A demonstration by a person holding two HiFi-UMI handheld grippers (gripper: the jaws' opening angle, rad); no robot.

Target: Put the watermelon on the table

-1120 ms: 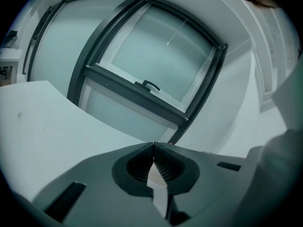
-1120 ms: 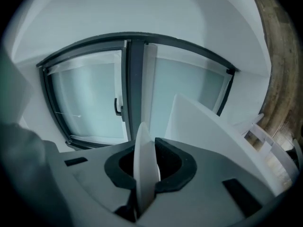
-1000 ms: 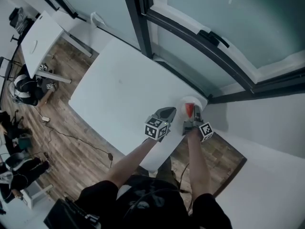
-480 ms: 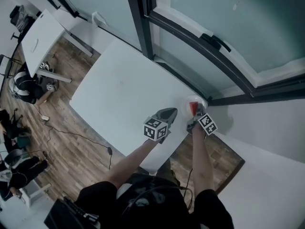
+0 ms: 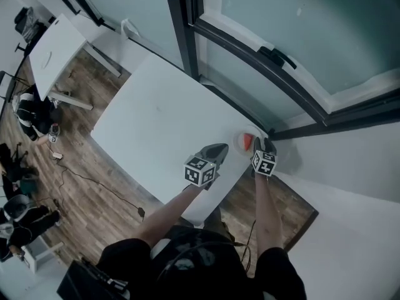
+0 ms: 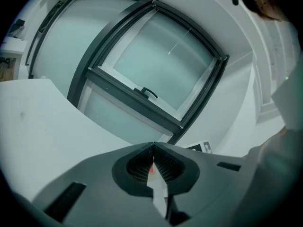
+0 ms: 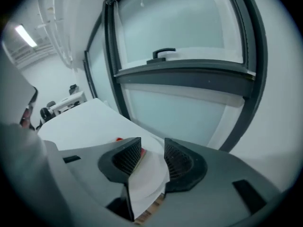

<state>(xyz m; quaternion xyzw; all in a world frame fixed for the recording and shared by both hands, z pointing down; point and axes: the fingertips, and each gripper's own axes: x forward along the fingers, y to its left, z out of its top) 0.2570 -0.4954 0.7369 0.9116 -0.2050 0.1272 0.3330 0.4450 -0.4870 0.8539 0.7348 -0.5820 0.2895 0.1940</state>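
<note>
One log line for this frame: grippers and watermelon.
left gripper: shut, empty, over table | right gripper: open, over plate edge | watermelon: on plate, not gripped

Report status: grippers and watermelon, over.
Left gripper shut, empty. Right gripper open, over plate at table corner. Watermelon on plate, ungripped. No obstruction seen.
</note>
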